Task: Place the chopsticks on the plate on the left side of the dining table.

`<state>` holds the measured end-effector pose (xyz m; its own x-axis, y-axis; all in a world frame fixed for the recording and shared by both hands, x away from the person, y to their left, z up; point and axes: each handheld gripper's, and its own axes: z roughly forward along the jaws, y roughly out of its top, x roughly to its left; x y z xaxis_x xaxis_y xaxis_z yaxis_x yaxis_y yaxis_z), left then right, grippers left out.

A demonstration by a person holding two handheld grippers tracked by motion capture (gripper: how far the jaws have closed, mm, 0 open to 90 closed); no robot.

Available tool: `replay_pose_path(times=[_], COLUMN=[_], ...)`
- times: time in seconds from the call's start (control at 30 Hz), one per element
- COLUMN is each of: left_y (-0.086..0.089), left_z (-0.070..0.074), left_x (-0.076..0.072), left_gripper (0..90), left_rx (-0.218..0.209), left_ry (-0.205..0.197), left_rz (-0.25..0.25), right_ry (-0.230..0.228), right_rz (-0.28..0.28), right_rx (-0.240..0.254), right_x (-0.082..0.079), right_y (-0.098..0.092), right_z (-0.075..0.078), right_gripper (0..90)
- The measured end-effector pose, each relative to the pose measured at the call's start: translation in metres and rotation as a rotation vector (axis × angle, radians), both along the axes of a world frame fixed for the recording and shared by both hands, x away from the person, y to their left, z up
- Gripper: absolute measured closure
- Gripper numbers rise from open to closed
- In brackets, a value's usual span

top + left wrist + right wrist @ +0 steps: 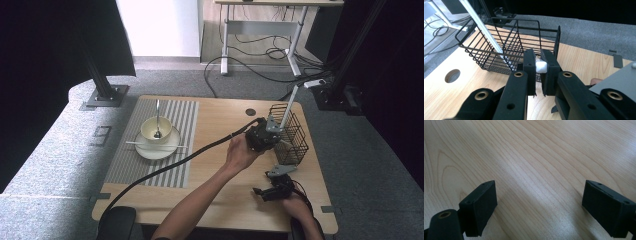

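Note:
My left gripper [268,134] is held up against the left side of the black wire basket [296,131] at the table's right. In the left gripper view its jaws [538,71] are shut on a small white piece [541,67], just in front of the basket [484,51]. A long white rod [487,35] leans in the basket and sticks out above it [291,102]. I cannot tell whether the held piece belongs to that rod. My right gripper [258,192] rests low near the front right edge, jaws wide open [539,207] over bare wood with nothing between them.
At the left, a grey striped mat [177,160] carries a cream plate [150,151] with a bowl [150,131] and a spoon [157,117] in it. A thin white stick [175,146] lies across the plate. A round cable hole [250,112] is near the back edge.

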<state>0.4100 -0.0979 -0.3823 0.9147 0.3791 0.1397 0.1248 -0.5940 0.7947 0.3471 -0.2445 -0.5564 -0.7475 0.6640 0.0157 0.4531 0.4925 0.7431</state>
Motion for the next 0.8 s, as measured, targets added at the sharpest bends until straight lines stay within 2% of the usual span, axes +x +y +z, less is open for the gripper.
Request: replay_pose_path(times=[0.37, 0.8], left_y=[0.023, 0.052], left_z=[0.011, 0.027], left_x=[0.005, 0.008], left_gripper=[83.4, 83.6], left_rx=[-0.011, -0.061], left_ry=[0.018, 0.053], left_rz=[-0.001, -0.004], right_ry=[-0.002, -0.003], right_rz=[0.001, 0.0], right_rx=[-0.004, -0.007], right_x=[0.0, 0.0], right_y=[0.0, 0.001], right_z=[0.0, 0.0], right_gripper=[12.0, 11.9])
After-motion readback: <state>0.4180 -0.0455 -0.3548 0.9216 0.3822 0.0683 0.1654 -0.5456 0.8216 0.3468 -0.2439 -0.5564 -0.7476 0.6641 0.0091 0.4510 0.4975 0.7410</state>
